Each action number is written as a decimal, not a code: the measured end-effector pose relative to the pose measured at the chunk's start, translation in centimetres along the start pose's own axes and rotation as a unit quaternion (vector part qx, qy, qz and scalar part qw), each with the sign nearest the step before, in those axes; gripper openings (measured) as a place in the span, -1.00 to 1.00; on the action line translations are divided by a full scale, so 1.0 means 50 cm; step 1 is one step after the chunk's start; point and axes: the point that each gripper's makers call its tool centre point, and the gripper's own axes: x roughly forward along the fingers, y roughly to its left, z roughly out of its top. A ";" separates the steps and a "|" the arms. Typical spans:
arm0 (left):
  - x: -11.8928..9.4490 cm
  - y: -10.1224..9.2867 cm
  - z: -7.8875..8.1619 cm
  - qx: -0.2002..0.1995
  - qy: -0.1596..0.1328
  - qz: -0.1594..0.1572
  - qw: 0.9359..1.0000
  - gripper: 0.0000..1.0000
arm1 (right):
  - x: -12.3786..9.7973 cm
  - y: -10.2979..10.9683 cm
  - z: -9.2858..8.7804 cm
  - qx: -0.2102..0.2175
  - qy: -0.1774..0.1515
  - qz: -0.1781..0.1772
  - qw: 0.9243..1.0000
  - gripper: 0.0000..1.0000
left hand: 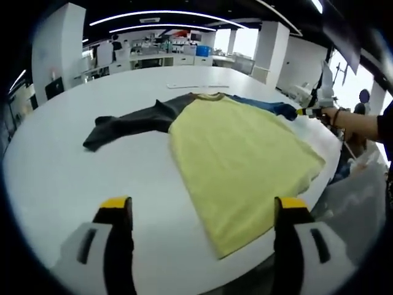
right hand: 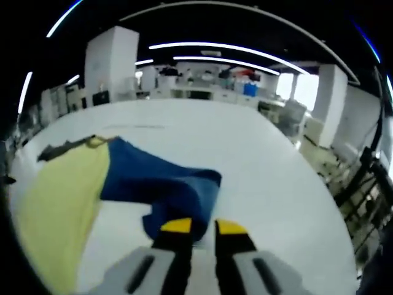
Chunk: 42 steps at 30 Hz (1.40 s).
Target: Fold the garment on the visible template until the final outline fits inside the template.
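Covering the large white table (left hand: pixel 61 178), the yellow-bodied fabric shirt (left hand: pixel 239 153) lies flat; its blue sleeve (right hand: pixel 166 184) is pinched by the nearly closed right gripper (right hand: pixel 196 228). The left gripper (left hand: pixel 202 212) hovers wide open, empty. Risk: hasty pulling could drag the shirt crooked.

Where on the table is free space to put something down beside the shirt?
The table is bare left of the grey sleeve, and behind the collar. Beyond the blue sleeve, held by the right claw, it is bare too. The yellow body crowds the near right edge.
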 end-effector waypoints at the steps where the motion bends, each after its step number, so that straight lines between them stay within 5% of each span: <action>1: 0.000 0.001 0.000 0.000 0.000 0.001 1.000 0.85 | 0.001 -0.002 -0.001 -0.002 0.002 -0.002 1.000 -0.99; 13: 0.002 0.002 0.002 0.004 0.002 -0.001 1.000 0.84 | -0.035 -0.014 0.033 -0.024 -0.001 -0.004 1.000 -1.00; 20: 0.000 -0.001 0.010 0.006 -0.003 -0.002 1.000 0.84 | -0.024 -0.022 -0.004 -0.013 0.026 -0.005 1.000 -1.00; 25: -0.002 0.002 0.009 0.006 -0.003 -0.001 1.000 0.86 | -0.023 -0.015 -0.016 0.036 0.029 -0.002 0.999 -1.00; 32: -0.007 0.008 0.011 0.001 -0.008 0.009 1.000 0.98 | -0.032 -0.019 0.013 0.060 0.011 -0.006 0.998 -1.00; 42: -0.014 0.004 0.019 0.009 -0.016 0.003 1.000 0.98 | -0.040 0.032 0.081 0.100 -0.029 0.022 0.994 -1.00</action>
